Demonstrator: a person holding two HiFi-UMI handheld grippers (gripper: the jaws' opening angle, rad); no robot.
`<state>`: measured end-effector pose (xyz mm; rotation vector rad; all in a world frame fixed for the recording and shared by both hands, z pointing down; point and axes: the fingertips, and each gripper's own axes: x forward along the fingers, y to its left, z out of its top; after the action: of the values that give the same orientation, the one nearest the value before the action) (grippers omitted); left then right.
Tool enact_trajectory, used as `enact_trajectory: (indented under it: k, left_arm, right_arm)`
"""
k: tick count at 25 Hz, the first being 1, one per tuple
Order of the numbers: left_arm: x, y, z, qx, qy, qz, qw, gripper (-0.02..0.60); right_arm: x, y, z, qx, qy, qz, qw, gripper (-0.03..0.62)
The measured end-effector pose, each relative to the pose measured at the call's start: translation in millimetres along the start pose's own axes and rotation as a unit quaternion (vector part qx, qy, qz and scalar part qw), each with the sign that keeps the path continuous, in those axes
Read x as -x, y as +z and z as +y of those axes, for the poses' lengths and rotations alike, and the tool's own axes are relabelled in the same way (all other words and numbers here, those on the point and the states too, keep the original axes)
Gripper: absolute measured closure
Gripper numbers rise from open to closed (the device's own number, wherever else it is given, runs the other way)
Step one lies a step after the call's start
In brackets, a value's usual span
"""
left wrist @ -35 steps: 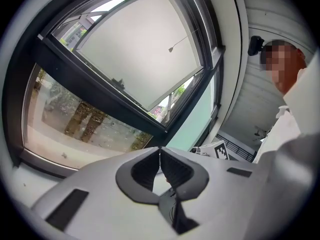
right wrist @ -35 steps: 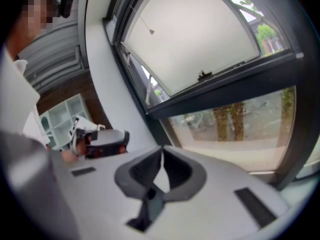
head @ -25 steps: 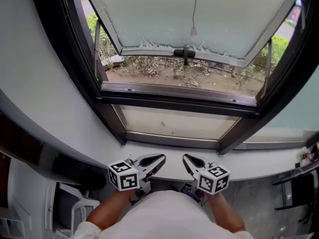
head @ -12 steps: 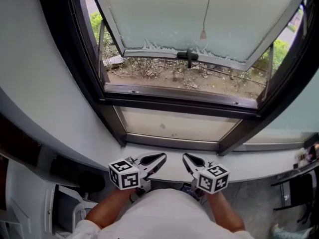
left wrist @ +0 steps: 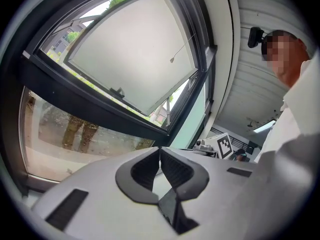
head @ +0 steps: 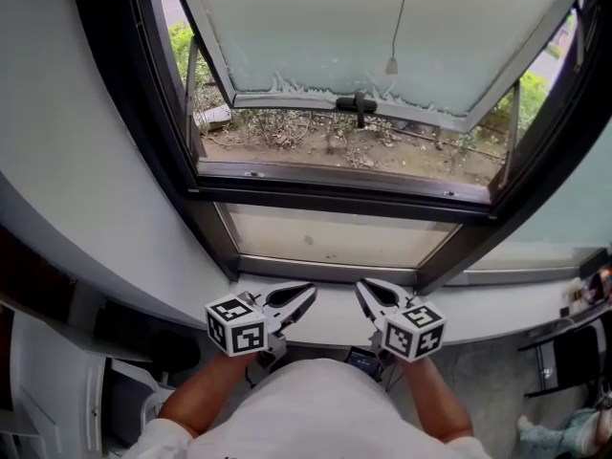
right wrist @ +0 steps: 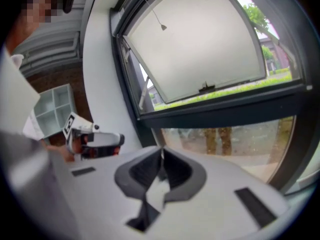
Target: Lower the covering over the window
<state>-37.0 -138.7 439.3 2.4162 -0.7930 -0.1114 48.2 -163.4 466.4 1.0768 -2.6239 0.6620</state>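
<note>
A thin pull cord with a small bell-shaped knob (head: 391,65) hangs in front of the frosted, outward-tilted window sash (head: 316,27); the covering itself is out of view above. The knob also shows in the left gripper view (left wrist: 172,60) and the right gripper view (right wrist: 163,27). My left gripper (head: 310,292) and right gripper (head: 362,289) sit side by side close to my body, over the white sill (head: 330,321), far below the cord. Both are shut with nothing between the jaws, as the left gripper view (left wrist: 160,149) and the right gripper view (right wrist: 162,150) show.
The dark window frame (head: 335,194) has a black sash handle (head: 359,105) and a fixed lower pane (head: 335,239). Outside are soil and shrubs. A white shelf unit (head: 143,404) stands at the lower left, a dark rack (head: 564,352) at the lower right.
Both grippers have edged slightly forward toward the sill, still shut. The view shifted a little, so the cord knob appears further right.
</note>
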Motion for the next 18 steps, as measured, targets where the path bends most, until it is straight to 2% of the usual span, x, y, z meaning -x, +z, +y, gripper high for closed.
enact_trajectory:
  k: [5, 11, 18]
  left_arm:
    - [-3.7, 15.9, -1.4, -0.029, -0.007, 0.001, 0.9995, 0.560]
    - [-10.3, 47.4, 2.1, -0.082, 0.001, -0.001, 0.9966, 0.560]
    - [-15.7, 107.4, 2.6, -0.134, 0.013, -0.032, 0.9903, 0.560]
  right_arm:
    - [5.5, 23.3, -8.8, 0.070, -0.025, -0.004, 0.997, 0.569]
    - [14.5, 63.0, -15.5, 0.153, -0.050, -0.018, 0.987, 0.569]
    - [23.4, 114.5, -19.6, 0.194, -0.063, -0.047, 0.978, 0.569]
